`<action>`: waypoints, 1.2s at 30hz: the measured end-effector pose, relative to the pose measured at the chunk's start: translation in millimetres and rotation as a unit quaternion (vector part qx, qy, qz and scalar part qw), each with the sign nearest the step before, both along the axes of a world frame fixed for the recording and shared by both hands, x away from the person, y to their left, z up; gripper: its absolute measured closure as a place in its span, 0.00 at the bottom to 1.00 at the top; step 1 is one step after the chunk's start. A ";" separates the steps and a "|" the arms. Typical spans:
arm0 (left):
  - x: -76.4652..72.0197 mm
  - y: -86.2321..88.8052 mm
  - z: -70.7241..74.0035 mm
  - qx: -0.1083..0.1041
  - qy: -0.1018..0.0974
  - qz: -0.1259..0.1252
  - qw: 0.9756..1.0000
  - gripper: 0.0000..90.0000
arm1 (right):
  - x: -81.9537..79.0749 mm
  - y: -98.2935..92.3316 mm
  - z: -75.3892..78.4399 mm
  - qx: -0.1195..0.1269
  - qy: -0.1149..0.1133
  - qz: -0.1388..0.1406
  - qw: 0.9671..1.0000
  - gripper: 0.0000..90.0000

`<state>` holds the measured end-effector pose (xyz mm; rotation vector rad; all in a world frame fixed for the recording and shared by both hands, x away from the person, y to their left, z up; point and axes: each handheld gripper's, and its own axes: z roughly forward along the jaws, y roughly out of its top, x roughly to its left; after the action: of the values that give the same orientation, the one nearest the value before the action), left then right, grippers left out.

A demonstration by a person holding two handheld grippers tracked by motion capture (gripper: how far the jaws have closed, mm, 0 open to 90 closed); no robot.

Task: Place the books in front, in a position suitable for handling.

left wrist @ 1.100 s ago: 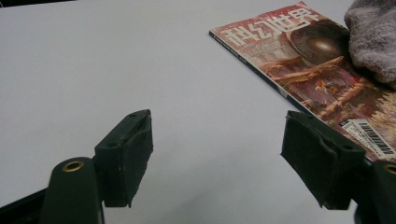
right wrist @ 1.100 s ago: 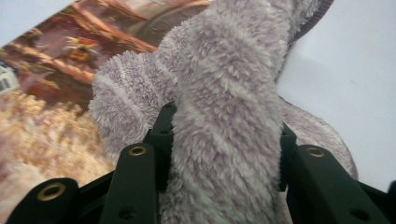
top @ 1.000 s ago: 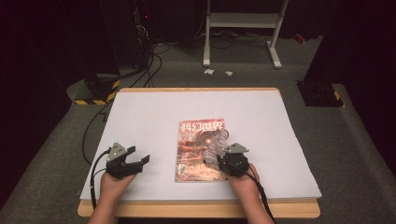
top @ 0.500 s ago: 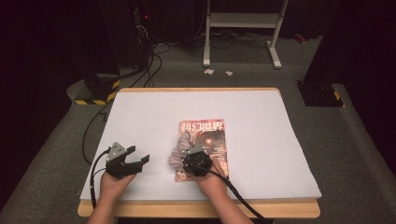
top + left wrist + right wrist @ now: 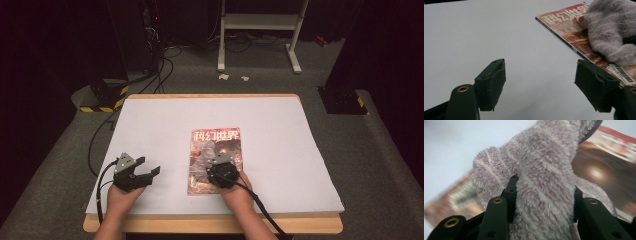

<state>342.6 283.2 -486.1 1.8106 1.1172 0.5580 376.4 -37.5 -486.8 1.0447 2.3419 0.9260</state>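
Right gripper [image 5: 212, 167]: your jaws are clamped on a fluffy grey cloth [image 5: 544, 182]; the pile bulges out past both pads, so the hold is on loose plush rather than a firm fold.
Left gripper [image 5: 152, 172]: jaws stand wide apart with nothing between them; it rests near the front left corner of the table [image 5: 150, 125], well apart from the work.
Cloth position: it lies on the cover of the magazine [image 5: 220, 142], over the lower left part of that cover, towards the table's front edge.
Magazine position: flat and closed near the middle of the table, closer to the front edge than the back; its spine side faces your idle left gripper.
Step in hand, as judged: wiping the cover with the cloth.
Risk one: nothing pins the magazine; a firm sideways stroke may drag it across the smooth white surface or spin it.
Risk two: a stroke running off the open side may catch the cover edge and lift or crease it.
Risk three: the plush may creep out of the pads under friction; you then scrape bare jaw tips on the glossy cover.
Risk four: pressing too steeply may bunch the cloth under the gripper rather than spread it.
Remedy advised: set the left gripper on a corner of the magazine before the next stroke.
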 end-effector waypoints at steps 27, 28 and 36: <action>1.4 -4.7 -1.9 -0.002 0.004 -0.013 1.000 0.28 | 41.2 46.2 1.5 -0.021 -0.002 -0.010 1.000 0.65; 1.4 -4.7 -1.9 -0.002 0.004 -0.013 1.000 0.28 | 41.2 46.2 1.5 -0.021 -0.002 -0.010 1.000 0.65; 1.5 -0.4 -2.3 -0.003 0.005 -0.009 1.000 0.27 | 40.6 40.9 0.6 -0.019 -0.005 0.002 1.000 0.65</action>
<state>344.1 282.8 -488.3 1.8177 1.1073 0.5348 417.0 3.4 -486.2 1.0178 2.3448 0.8821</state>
